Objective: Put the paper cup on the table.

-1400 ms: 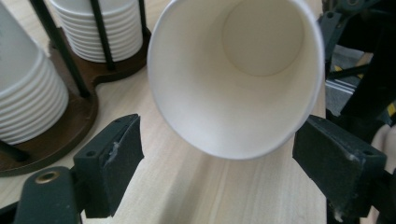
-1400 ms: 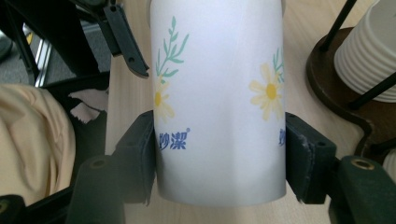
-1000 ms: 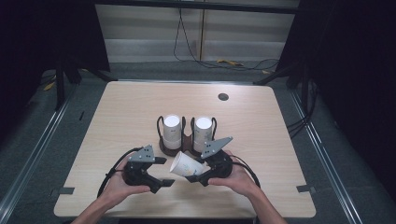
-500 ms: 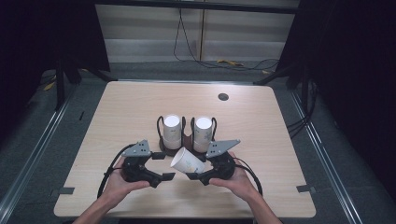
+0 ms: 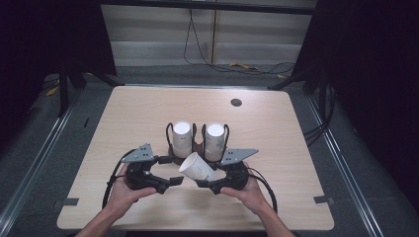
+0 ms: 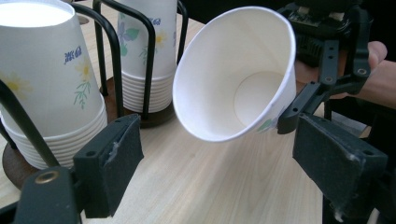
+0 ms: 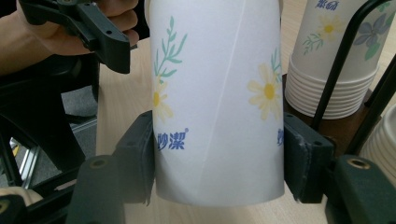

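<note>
Cup [image 5: 197, 168], paper, white with flower print: I hold it in my right gripper [image 5: 209, 183], jaws pressed on its two sides, just above the worktop [image 5: 296, 143] and in front of the holder. From the high view I see it tilted, open mouth toward my left gripper [image 5: 170, 181]. The right gripper view gives the outside wall, with daisy, green sprig and blue lettering, and both pads against the cup [image 7: 217, 102]. The left gripper view gives the empty white inside of the cup [image 6: 238, 74] instead.

Left gripper: jaws spread wide, nothing between them, the cup's mouth just beyond their tips.

Holder [image 5: 195, 148], dark wooden base with black wire loops, mid-worktop: two stacks of upside-down cups, left stack [image 5: 181, 139] and right stack [image 5: 214, 141]. The gripper views show the nested rims that the high view does not resolve.

Round dark grommet [image 5: 236, 102] near the far edge.
</note>
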Demonstrator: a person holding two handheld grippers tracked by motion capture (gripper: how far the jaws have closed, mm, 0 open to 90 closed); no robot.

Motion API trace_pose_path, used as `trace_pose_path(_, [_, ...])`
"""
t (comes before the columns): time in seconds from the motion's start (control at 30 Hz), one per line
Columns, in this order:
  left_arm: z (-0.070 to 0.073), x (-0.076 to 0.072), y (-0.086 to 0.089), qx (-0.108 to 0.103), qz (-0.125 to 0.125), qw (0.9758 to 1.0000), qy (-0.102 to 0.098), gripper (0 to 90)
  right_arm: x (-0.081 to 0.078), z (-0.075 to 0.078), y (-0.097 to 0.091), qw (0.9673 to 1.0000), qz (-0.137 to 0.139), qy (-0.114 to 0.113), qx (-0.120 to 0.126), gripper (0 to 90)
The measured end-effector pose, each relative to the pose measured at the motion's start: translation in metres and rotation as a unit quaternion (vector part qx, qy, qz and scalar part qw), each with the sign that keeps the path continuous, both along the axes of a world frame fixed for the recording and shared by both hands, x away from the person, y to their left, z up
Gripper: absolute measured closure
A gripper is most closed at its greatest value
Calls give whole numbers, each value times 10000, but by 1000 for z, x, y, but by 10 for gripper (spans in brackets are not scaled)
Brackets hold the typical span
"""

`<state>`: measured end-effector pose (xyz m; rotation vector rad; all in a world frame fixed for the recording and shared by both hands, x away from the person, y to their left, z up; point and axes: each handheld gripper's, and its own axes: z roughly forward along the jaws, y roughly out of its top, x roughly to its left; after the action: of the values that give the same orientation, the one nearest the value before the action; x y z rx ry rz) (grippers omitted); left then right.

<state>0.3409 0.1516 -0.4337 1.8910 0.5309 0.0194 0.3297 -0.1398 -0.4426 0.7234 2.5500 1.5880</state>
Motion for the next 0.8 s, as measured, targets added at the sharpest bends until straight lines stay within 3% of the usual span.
trace_pose_path(0.3, [0, 1, -1, -164, 154, 9997, 36, 157, -1, 0, 1, 9999, -12, -91, 81, 373])
trace_pose_path(0.33, [0, 1, -3, -212, 158, 9996, 108, 157, -1, 1, 0, 9999, -12, -97, 65, 372])
trace_pose_path(0.5, [4, 4, -7, -347, 78, 9993, 147, 156, -1, 4, 0, 9999, 49, -109, 78, 373])
trace_pose_path(0.6, [8, 5, -11, -292, 54, 9995, 68, 156, 0, 3, 1, 9999, 83, -119, 88, 373])
trace_pose_path(0.8, [10, 6, -14, -363, -36, 9993, 116, 153, -3, 1, 6, 9997, 209, -129, 67, 373])
